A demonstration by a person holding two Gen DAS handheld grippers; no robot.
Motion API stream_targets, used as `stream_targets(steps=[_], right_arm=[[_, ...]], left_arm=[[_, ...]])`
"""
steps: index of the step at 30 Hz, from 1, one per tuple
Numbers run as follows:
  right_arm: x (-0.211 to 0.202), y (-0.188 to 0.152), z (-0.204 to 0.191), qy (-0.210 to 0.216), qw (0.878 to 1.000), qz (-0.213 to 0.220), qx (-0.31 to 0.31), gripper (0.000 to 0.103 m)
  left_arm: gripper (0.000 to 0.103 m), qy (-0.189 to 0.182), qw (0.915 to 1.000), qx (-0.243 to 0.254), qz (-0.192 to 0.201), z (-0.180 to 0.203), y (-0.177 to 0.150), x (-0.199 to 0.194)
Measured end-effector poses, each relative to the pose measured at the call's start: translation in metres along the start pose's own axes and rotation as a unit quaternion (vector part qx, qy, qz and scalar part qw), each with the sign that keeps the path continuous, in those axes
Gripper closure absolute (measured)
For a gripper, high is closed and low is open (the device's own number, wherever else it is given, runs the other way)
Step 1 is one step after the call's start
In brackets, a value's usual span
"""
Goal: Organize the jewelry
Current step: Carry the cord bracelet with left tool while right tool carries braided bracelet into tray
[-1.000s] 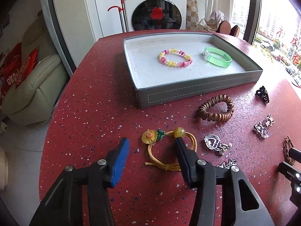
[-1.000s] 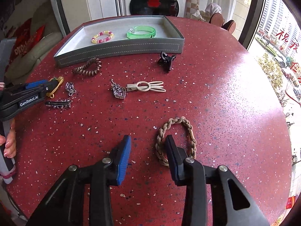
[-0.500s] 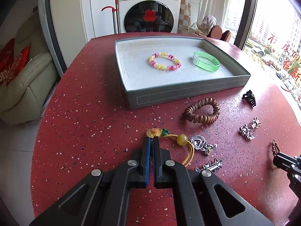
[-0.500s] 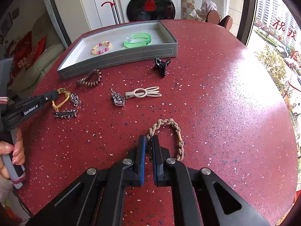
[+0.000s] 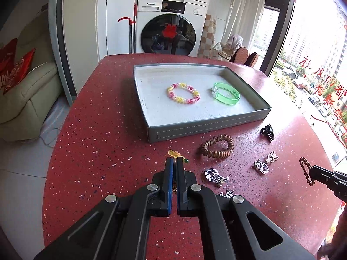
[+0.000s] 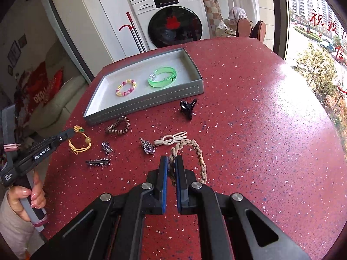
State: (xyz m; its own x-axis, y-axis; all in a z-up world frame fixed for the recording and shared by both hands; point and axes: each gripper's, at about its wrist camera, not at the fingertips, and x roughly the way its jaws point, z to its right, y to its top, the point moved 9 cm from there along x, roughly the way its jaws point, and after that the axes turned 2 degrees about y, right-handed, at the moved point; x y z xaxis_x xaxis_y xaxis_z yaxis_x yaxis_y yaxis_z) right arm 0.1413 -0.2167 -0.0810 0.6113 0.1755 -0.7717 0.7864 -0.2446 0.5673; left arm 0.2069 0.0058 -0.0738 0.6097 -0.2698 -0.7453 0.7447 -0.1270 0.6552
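Observation:
My left gripper (image 5: 173, 162) is shut on the yellow cord bracelet (image 6: 79, 144), whose flower charm (image 5: 174, 153) pokes out past the pads; most of the cord is hidden behind the jaws. My right gripper (image 6: 171, 161) is shut on the beige braided bracelet (image 6: 198, 151), which hangs raised off the red table (image 6: 260, 130). A grey tray (image 5: 206, 126) at the back holds a pink-and-yellow coil bracelet (image 5: 183, 93) and a green bangle (image 5: 226, 93).
On the table before the tray lie a brown coil hair tie (image 5: 216, 149), a black claw clip (image 5: 267, 131), silver heart charms (image 5: 213, 176) (image 5: 261, 166), a cream clip (image 6: 171, 139) and a spiky silver clip (image 6: 97, 163). A hand (image 6: 32, 195) grips the left tool. A washing machine stands behind.
Both grippers went from open to shut, the left on the yellow cord bracelet and the right on the braided bracelet, and both have risen with their bracelets.

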Motion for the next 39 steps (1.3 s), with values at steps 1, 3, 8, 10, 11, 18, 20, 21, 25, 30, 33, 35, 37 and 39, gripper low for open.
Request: stream_targets(steps=[1,3,8,10,11,18,20,21,25,30,33,35,37,39], right_arm=[[-0.001,0.003,-0.001,0.002,1.000,0.002,0.000,0.096],[-0.002,0.009,-0.003,0.007,1.000,0.006,0.001,0.096],[-0.003,0.034,-0.012,0.017,1.000,0.019,-0.013,0.096],[-0.002,0.048,-0.017,0.020,0.999,0.025,-0.021,0.096],[-0.001,0.055,-0.020,0.021,0.999,0.029,-0.027,0.096],[0.018,0.112,-0.043,0.031,0.996,0.043,-0.070,0.096],[0.027,0.126,-0.047,0.032,0.995,0.048,-0.079,0.096],[0.032,0.132,-0.048,0.034,0.995,0.048,-0.081,0.096],[0.059,0.147,-0.054,0.045,0.995,0.036,-0.087,0.096],[0.100,0.146,-0.065,0.059,0.994,0.002,-0.094,0.096],[0.125,0.139,-0.070,0.065,0.993,-0.026,-0.095,0.096],[0.142,0.135,-0.071,0.070,0.992,-0.046,-0.092,0.096],[0.155,0.130,-0.071,0.074,0.991,-0.064,-0.088,0.096],[0.168,0.127,-0.069,0.075,0.990,-0.078,-0.085,0.096]], left_arm=[[0.083,-0.003,1.0000,-0.001,0.004,0.000,0.003,-0.003],[0.083,-0.008,0.9999,-0.003,0.010,0.002,0.010,-0.008],[0.083,-0.021,0.9994,-0.004,0.028,0.007,0.030,-0.020],[0.083,-0.023,0.9991,-0.003,0.034,0.010,0.039,-0.021],[0.083,-0.023,0.9991,-0.002,0.037,0.011,0.044,-0.021],[0.083,-0.017,0.9988,0.004,0.046,0.016,0.080,-0.007],[0.083,-0.018,0.9988,0.001,0.045,0.016,0.089,0.001],[0.083,-0.017,0.9988,-0.001,0.045,0.016,0.093,0.005],[0.083,-0.014,0.9991,-0.004,0.039,0.014,0.109,0.024],[0.083,-0.011,0.9998,0.003,0.018,0.013,0.115,0.055],[0.083,-0.013,0.9999,0.009,-0.006,0.014,0.109,0.074],[0.083,-0.012,0.9996,0.017,-0.021,0.016,0.104,0.086],[0.083,-0.011,0.9991,0.022,-0.036,0.016,0.097,0.097],[0.083,-0.010,0.9983,0.026,-0.051,0.015,0.090,0.107]])
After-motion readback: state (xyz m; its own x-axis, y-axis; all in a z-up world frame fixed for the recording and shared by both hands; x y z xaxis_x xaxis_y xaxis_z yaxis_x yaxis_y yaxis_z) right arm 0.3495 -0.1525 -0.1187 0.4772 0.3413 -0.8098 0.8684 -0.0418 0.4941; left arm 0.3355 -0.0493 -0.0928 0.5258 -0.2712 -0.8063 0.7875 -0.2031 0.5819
